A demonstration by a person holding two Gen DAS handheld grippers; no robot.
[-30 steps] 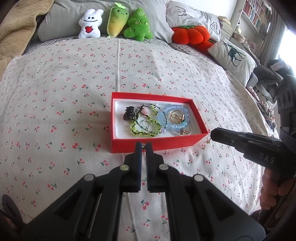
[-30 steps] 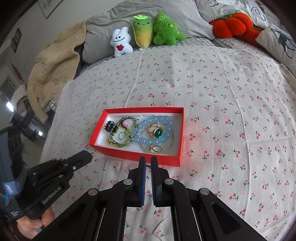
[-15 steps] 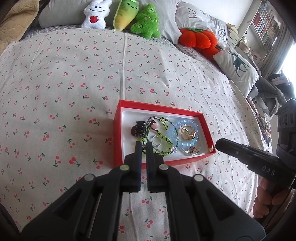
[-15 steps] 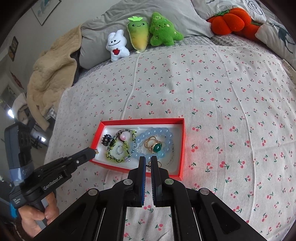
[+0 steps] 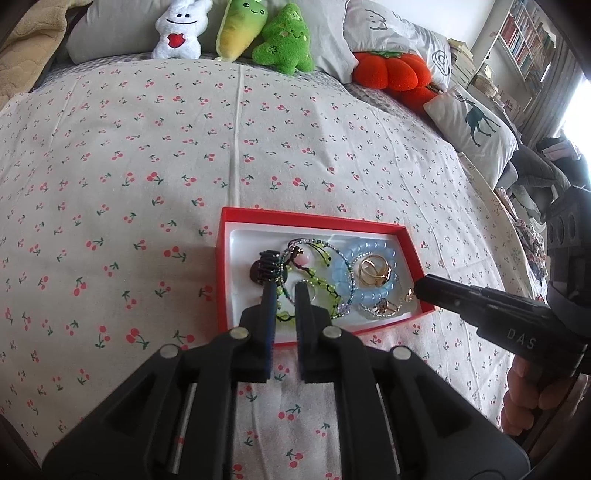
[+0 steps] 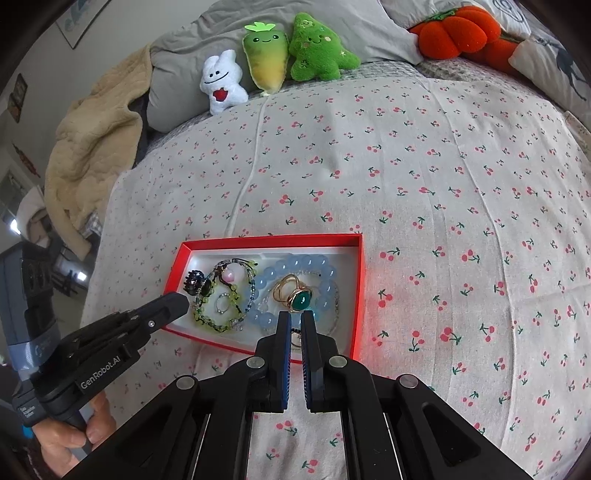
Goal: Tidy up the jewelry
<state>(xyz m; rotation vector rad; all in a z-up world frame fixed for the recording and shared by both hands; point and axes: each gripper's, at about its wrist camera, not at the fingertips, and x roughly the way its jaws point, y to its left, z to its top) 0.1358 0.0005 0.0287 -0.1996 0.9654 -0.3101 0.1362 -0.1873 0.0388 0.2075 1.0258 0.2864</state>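
A: Bedding first: what covers the bed (image 5: 332, 147)?

B: One cherry-print sheet (image 6: 443, 184). Grey pillows (image 6: 332, 26) line the far edge, with a beige blanket (image 6: 96, 147) at the far left in the right wrist view. Against the pillows sit a white plush (image 5: 180, 31), a yellow-green plush (image 5: 243, 26), a green tree plush (image 5: 286, 40) and an orange pumpkin cushion (image 5: 391, 70).

A: Location of the jewelry?

B: All of it lies in a red box (image 5: 314, 222) with a white lining, resting on the sheet. Contents: a pale blue bead bracelet (image 6: 295, 264), a green bead bracelet (image 6: 207, 321), a thin multicolour bead bracelet (image 5: 321, 245), a dark hair claw (image 6: 194, 281), a gold ring with a green stone (image 6: 297, 297) and small gold rings (image 5: 382, 306).

A: Gripper status?

B: Left gripper (image 5: 286, 291): fingers slightly parted, nothing between them, tips over the box's near-left part above the green bracelet. Right gripper (image 6: 295, 317): fingers also narrowly parted, nothing visibly clamped, tips over the near edge of the box beside the blue bracelet.
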